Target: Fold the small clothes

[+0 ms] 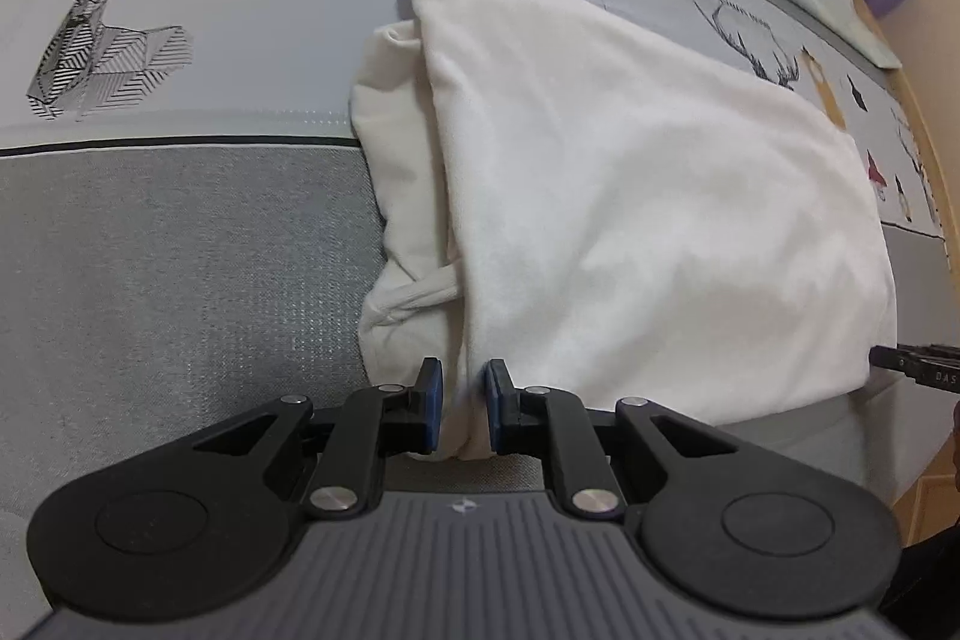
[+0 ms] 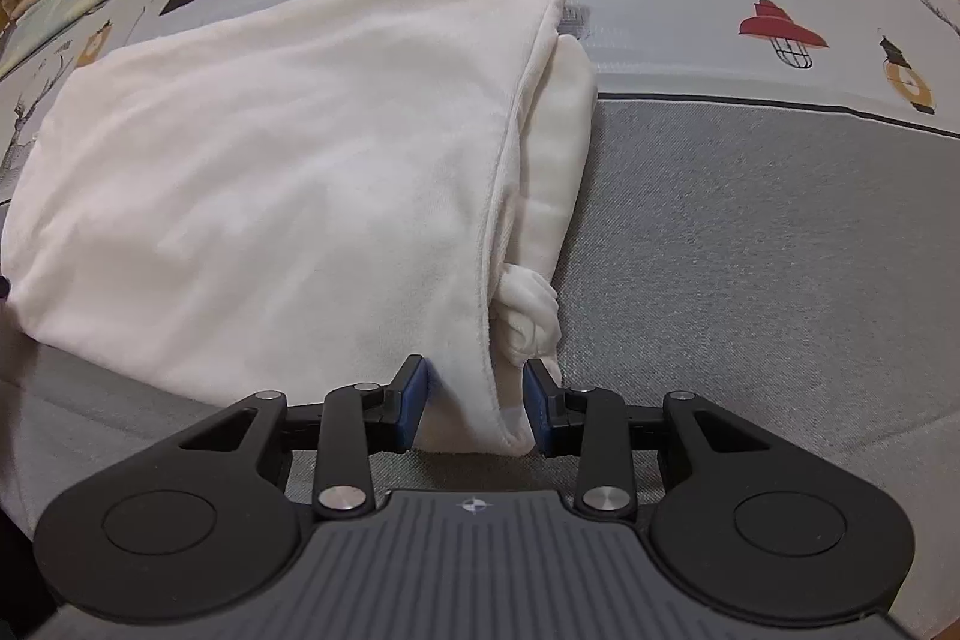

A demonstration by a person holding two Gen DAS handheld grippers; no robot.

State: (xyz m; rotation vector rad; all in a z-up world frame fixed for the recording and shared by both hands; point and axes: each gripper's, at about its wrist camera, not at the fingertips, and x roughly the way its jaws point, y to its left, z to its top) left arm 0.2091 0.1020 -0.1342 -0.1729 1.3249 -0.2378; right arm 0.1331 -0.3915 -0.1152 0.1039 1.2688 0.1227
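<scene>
White garment [image 1: 630, 196] folded over on grey printed mat [image 1: 180, 250]. Left gripper [image 1: 463, 409] nearly closed, pinching near corner. Right gripper [image 2: 474, 409] part-open, straddling near corner, pads apparently clear. Judged: fold laid; next release, then smooth.

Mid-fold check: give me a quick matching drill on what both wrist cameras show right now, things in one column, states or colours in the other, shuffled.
Things:
1. left gripper
2. right gripper
3. white garment
4. hanging lamp print

States or colours:
A. red
B. folded over, lying on the mat
C. pads pinched on a thin cloth edge
D. pads standing apart around a thicker bunched corner

Pairs: 1-C, 2-D, 3-B, 4-A
</scene>
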